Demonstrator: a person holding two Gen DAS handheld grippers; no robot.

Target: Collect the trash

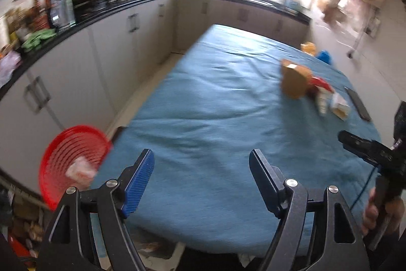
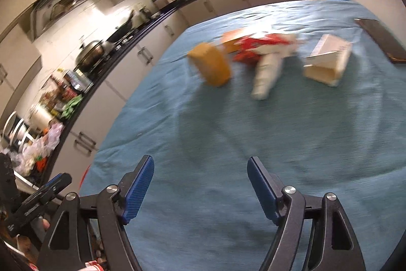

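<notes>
Trash lies in a cluster on the blue-covered table point(image 1: 203, 106): a brown cardboard box point(image 1: 294, 80) point(image 2: 212, 65), a red wrapper point(image 1: 321, 84) point(image 2: 256, 46), a white tube point(image 1: 322, 103) point(image 2: 266, 75), an open white carton point(image 1: 340, 106) point(image 2: 327, 62). A red mesh basket point(image 1: 73, 164) with a crumpled wrapper point(image 1: 81, 170) inside sits off the table's left edge. My left gripper point(image 1: 201, 161) is open and empty above the near table. My right gripper point(image 2: 200, 169) is open and empty, short of the cluster; it also shows in the left wrist view point(image 1: 365, 146).
A dark phone point(image 1: 357, 103) point(image 2: 380, 41) lies at the table's right edge. Yellow and blue items point(image 1: 317, 51) sit at the far corner. A black kitchen counter point(image 1: 76, 19) with pots and bottles runs along the left and back. White cabinets stand below it.
</notes>
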